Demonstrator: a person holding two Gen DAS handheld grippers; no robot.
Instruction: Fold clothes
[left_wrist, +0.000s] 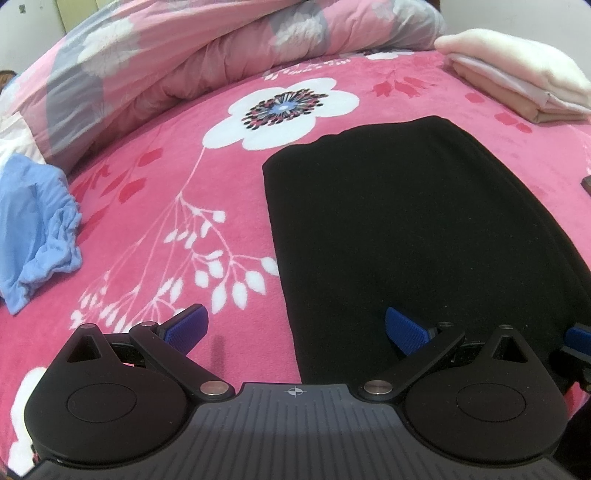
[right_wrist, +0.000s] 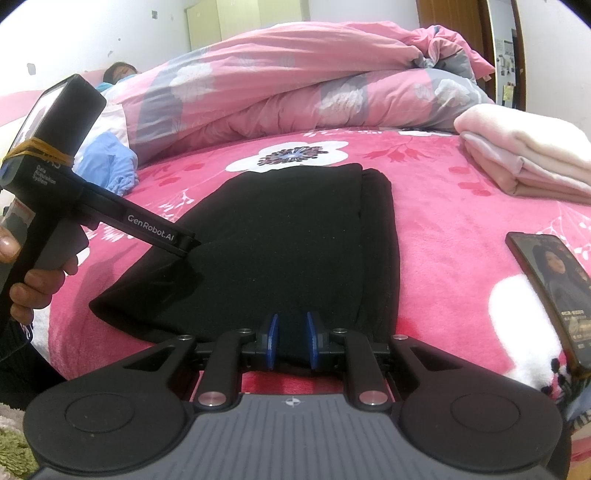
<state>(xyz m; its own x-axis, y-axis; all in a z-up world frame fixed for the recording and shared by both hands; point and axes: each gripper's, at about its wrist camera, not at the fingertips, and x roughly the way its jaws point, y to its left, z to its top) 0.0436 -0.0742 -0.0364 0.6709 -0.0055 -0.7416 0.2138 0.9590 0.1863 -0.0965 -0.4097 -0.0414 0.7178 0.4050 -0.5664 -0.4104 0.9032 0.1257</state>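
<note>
While the black garment (right_wrist: 295, 236) lies partly folded near the front edge of the bed (right_wrist: 443, 236), the right gripper (right_wrist: 291, 341) stands narrow, its blue pads pinching the garment's near hem. The left gripper (left_wrist: 295, 328) stands wide and empty, one finger over the pink bedspread, the other over the garment's near left edge. Judged step: a lengthwise fold is made and the cross fold is pending. Next move calls for the left gripper to grip the hem too, then both to carry it toward the far edge. A folded stack (right_wrist: 524, 162) sits at the far right; a phone (right_wrist: 554, 280) lies near the right edge.
</note>
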